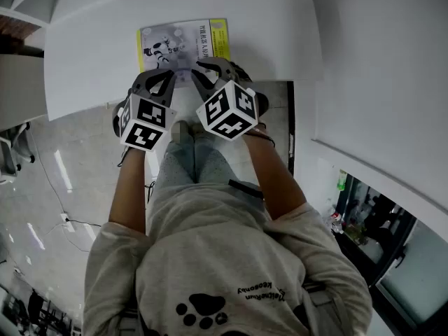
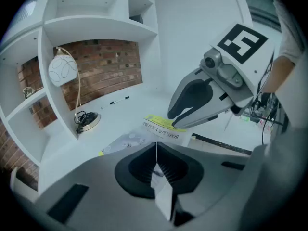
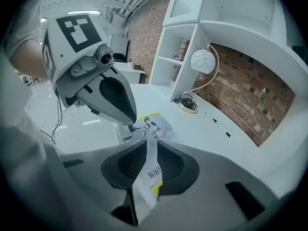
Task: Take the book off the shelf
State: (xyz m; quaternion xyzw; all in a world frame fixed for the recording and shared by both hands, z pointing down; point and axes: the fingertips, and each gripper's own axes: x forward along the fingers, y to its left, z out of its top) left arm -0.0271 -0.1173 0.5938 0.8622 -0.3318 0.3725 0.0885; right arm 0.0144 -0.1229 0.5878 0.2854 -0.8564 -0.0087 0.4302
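Head view, straight down: the book (image 1: 183,44) lies flat on the white shelf (image 1: 91,54), cover up, close to the front edge, with both grippers at its near side. From up here the marker cubes hide the fingertips, so the grip itself doesn't show. The gripper views give it. The left gripper (image 2: 156,150) has its jaws pressed almost together, with only a thin white edge of the book pinched between the pads. The right gripper (image 3: 146,148) has its jaws narrow too, clamped on a thicker slice with printed cover and a yellow strip showing between them. Each of these views catches the other gripper just beside it, nose down over the cover.

They also show what the head view barely shows: a round white lamp (image 2: 63,71) by a white divider, a brick wall (image 2: 103,64) behind and a pen (image 3: 220,125) on the surface, all well apart from the book. The shelf around the book is bare. The front edge runs right under the grippers, with open floor (image 1: 63,187) below it and the person's legs close in, and a white panel (image 1: 378,68) rises on the right
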